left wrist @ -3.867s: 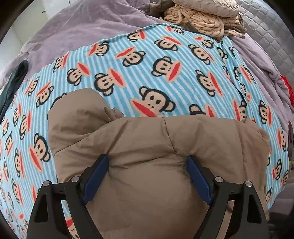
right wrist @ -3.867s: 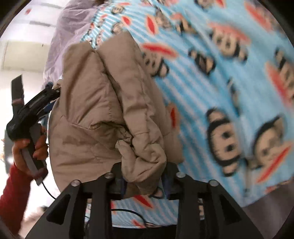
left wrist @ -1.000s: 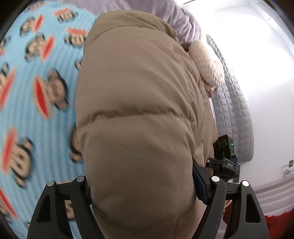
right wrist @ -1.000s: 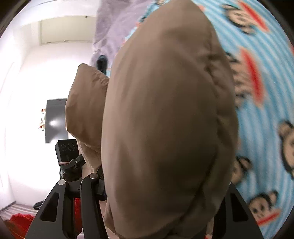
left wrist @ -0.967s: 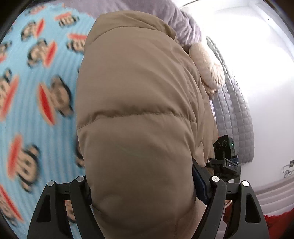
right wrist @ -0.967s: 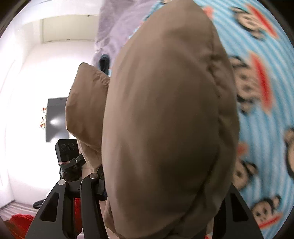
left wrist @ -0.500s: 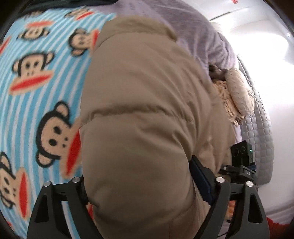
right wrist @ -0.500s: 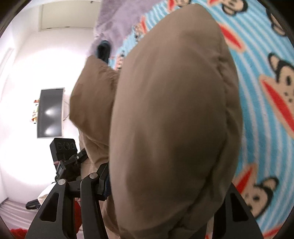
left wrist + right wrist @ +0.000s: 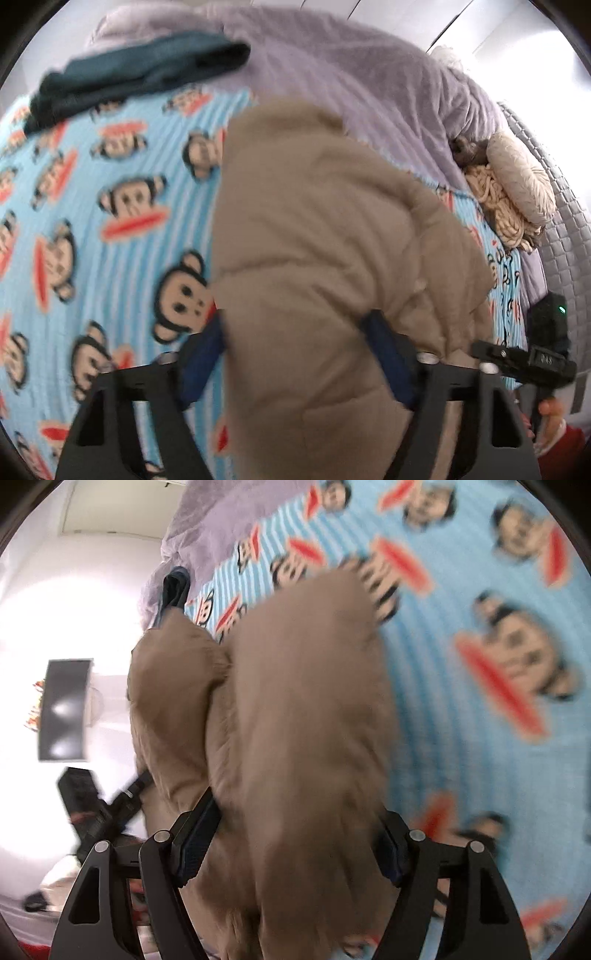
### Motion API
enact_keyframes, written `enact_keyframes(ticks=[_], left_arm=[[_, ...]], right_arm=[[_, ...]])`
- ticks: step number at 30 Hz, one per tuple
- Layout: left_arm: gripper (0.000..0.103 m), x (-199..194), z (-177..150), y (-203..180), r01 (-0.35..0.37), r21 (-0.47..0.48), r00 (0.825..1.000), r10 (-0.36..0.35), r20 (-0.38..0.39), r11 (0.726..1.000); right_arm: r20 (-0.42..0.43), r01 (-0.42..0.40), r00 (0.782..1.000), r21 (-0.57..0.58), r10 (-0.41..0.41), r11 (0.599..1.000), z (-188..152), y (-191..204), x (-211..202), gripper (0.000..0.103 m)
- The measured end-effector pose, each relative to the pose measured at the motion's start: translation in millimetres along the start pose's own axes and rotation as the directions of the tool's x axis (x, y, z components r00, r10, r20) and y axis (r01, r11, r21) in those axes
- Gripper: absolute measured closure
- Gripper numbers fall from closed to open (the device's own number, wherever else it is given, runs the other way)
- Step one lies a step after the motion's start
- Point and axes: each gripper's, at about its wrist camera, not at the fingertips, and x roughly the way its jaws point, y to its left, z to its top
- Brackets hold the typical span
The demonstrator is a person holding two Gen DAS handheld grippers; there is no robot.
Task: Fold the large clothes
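A tan padded jacket (image 9: 325,236) is bunched into a thick bundle and held over a blue striped blanket with monkey faces (image 9: 92,236). My left gripper (image 9: 295,350) is shut on the jacket, with the padding bulging between the blue pads. My right gripper (image 9: 295,834) is also shut on the jacket (image 9: 295,709), gripping the other end. The right gripper's body (image 9: 532,354) shows at the right of the left wrist view. The left gripper's body (image 9: 99,808) shows at the left of the right wrist view.
A dark teal garment (image 9: 136,74) lies at the blanket's far edge. A lilac duvet (image 9: 351,74) covers the far side of the bed. Beige knitted clothes (image 9: 509,199) are piled by the grey quilted headboard (image 9: 569,221). A wall screen (image 9: 64,709) hangs in the room.
Both grippers have swung down toward the bed with the jacket bundle, and more of the blanket shows. The jacket stays gripped at both ends.
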Motion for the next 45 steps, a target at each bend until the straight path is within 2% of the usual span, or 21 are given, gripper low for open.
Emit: enact_keyframes(ticks=[1, 3, 5, 8, 10, 11, 13, 14, 18, 19, 23, 27, 34, 41, 45], left_arm=[[0.043, -6, 5, -5, 0.004, 0.007, 1.000, -0.004, 0.010, 1.000], [0.047, -15, 15, -18, 0.032, 0.039, 0.999, -0.033, 0.030, 0.999], [0.047, -16, 27, -45, 0.057, 0.096, 0.997, -0.061, 0.045, 0.994], [0.047, -8, 37, -75, 0.054, 0.194, 0.997, -0.064, 0.049, 0.980], [0.047, 22, 40, -108, 0.053, 0.250, 0.998, -0.057, 0.010, 0.967], [0.047, 32, 40, -116, 0.051, 0.255, 0.999, -0.050, -0.007, 0.966], [0.047, 64, 38, -137, 0.016, 0.281, 0.999, -0.002, -0.049, 0.960], [0.047, 74, 35, -144, -0.002, 0.305, 0.998, 0.019, -0.055, 0.952], [0.047, 96, 22, -165, -0.046, 0.375, 0.995, 0.075, -0.061, 0.926], [0.047, 99, 19, -169, -0.049, 0.383, 0.995, 0.079, -0.062, 0.922], [0.047, 108, 6, -179, -0.088, 0.424, 0.992, 0.117, -0.045, 0.901], [0.047, 107, 0, -181, -0.105, 0.446, 0.991, 0.133, -0.032, 0.889], [0.047, 99, -1, -180, -0.108, 0.436, 0.990, 0.138, -0.038, 0.894], [0.047, 51, -9, -175, -0.120, 0.421, 0.989, 0.145, -0.027, 0.899], [0.047, 13, -24, -161, -0.123, 0.392, 0.990, 0.140, -0.015, 0.912]], right_arm=[[0.030, 0.027, 0.999, -0.018, -0.026, 0.999, -3, 4, -12, 0.032], [0.101, 0.070, 0.993, -0.058, -0.064, 0.996, -10, 6, -41, 0.071], [0.156, 0.085, 0.985, -0.100, -0.069, 0.991, -20, 20, -65, 0.081], [0.179, 0.040, 0.984, -0.167, -0.009, 0.985, -38, 36, -82, 0.082], [0.167, 0.036, 0.986, -0.213, 0.000, 0.976, -56, 55, -63, 0.082], [0.157, 0.037, 0.988, -0.235, 0.000, 0.971, -74, 54, -68, 0.082], [0.124, 0.081, 0.991, -0.267, -0.049, 0.960, -90, 64, -49, 0.082], [0.104, 0.126, 0.989, -0.267, -0.101, 0.956, -95, 64, -36, 0.082], [0.078, 0.254, 0.967, -0.215, -0.242, 0.943, -114, 34, -7, 0.082], [0.073, 0.255, 0.967, -0.187, -0.245, 0.949, -115, 23, -3, 0.084], [0.084, 0.176, 0.982, -0.076, -0.170, 0.981, -123, -11, 6, 0.085], [0.099, 0.199, 0.977, -0.094, -0.189, 0.976, -129, -12, 11, 0.085], [0.102, 0.196, 0.977, -0.070, -0.188, 0.978, -132, -10, 9, 0.085], [0.103, 0.215, 0.973, -0.062, -0.208, 0.975, -128, -14, 23, 0.085], [0.097, 0.228, 0.970, -0.054, -0.222, 0.972, -127, -11, 24, 0.084]])
